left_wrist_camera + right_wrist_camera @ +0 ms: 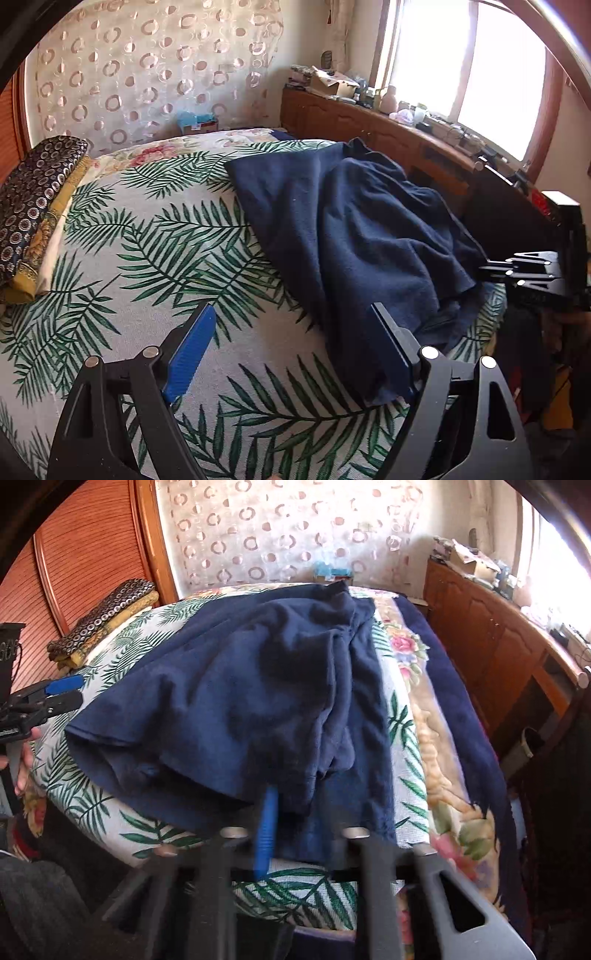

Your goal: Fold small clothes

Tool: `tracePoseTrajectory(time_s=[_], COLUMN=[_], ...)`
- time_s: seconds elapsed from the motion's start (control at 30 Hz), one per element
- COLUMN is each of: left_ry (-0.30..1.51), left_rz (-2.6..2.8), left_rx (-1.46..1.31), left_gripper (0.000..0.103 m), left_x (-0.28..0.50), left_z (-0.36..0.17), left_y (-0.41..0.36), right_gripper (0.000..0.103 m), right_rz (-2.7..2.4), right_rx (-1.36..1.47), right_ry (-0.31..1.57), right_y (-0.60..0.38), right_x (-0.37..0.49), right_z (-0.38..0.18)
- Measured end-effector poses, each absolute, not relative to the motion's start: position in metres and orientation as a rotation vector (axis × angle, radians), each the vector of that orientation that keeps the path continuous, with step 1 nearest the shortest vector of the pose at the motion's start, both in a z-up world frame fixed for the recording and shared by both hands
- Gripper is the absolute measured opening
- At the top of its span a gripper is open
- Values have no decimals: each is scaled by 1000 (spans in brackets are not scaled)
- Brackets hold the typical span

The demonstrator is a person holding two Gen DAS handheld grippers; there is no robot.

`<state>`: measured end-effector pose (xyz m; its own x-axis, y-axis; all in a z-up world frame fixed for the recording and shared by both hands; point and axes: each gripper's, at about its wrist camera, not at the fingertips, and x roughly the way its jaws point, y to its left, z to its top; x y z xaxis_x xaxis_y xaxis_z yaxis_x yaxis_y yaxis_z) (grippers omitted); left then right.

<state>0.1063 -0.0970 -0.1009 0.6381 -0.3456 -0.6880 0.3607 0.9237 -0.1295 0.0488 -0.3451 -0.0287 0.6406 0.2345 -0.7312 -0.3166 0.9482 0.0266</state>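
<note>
My right claw pinches the rumpled navy-blue fleece garment; left claw gapes empty; folding barely begun.

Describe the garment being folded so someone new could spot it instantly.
Start at the bed, covered by a palm-leaf print sheet. On its window-side half lies the navy garment, rumpled and partly doubled over, with one hem at the right gripper. It is the only plain dark-blue piece lying loose; the folded stack by the wall is patterned with rings and yellow.
</note>
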Motion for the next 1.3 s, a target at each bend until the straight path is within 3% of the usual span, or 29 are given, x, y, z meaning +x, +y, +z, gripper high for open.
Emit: tracePoseTrajectory(time_s=[0.07, 0.4, 0.73, 0.9, 0.93, 1.03, 1.13, 1.3], left_ry=[785, 773, 809, 805, 807, 813, 816, 804], left_rz=[-396, -407, -417, -417, -417, -427, -443, -483], left_rx=[21, 17, 17, 16, 14, 3, -2, -37], left_gripper=[84, 84, 84, 84, 84, 84, 84, 81], left_x=[107, 103, 107, 106, 106, 106, 106, 107], left_z=[-101, -95, -104, -103, -103, -105, -107, -103], left_y=[-96, -97, -105, -105, -106, -108, -111, -114], right_gripper=[4, 3, 3, 4, 8, 42, 48, 48], right_rz=[333, 260, 213, 223, 229, 219, 226, 242], right_rx=[-89, -95, -70, -44, -40, -39, -18, -1], right_ry=[798, 661, 783, 764, 752, 708, 691, 718], right_y=[-348, -380, -398, -396, -397, -400, -400, -395], right_x=[47, 18, 21, 33, 32, 28, 32, 48], right_z=[-25, 25, -16, -8, -6, -6, -11, -31])
